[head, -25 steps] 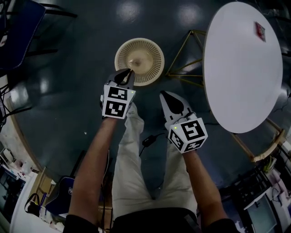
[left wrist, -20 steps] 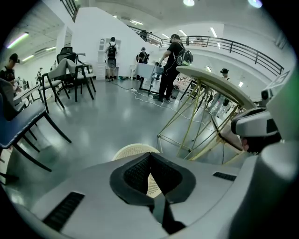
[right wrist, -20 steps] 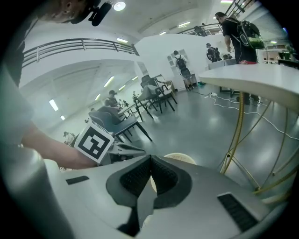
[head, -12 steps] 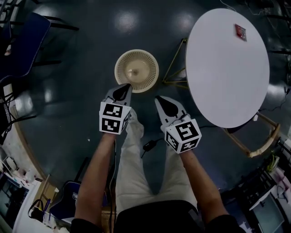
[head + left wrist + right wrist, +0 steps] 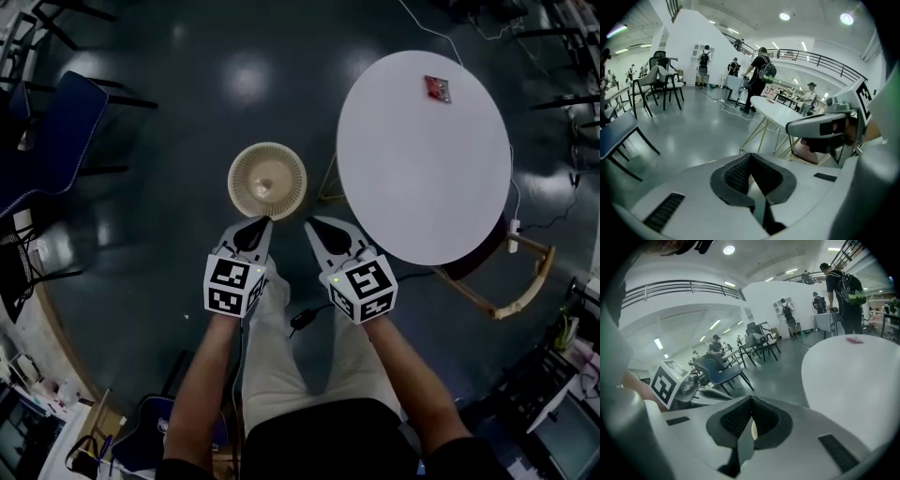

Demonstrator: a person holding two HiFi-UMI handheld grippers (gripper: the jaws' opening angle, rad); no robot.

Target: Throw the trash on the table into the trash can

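Observation:
A small red wrapper (image 5: 437, 88) lies near the far edge of the round white table (image 5: 412, 187); in the right gripper view the wrapper (image 5: 854, 339) shows far off on the table top (image 5: 853, 385). A cream slatted trash can (image 5: 267, 180) stands on the floor left of the table, with something pale inside. My left gripper (image 5: 256, 225) is shut and empty, just this side of the can. My right gripper (image 5: 316, 228) is shut and empty beside it, short of the table's near edge. In the left gripper view the jaws (image 5: 751, 165) meet with nothing between them.
A blue chair (image 5: 52, 141) stands at the left. The table has yellow metal legs (image 5: 330, 178). A wooden frame (image 5: 525, 281) lies at the right, and a black cable (image 5: 305, 317) runs by my feet. Several people stand far off by other tables (image 5: 759, 75).
Both grippers have risen and drawn back from the trash can. The left jaws, slightly apart over the can's rim a second ago, are now shut. The table and can look smaller and farther below.

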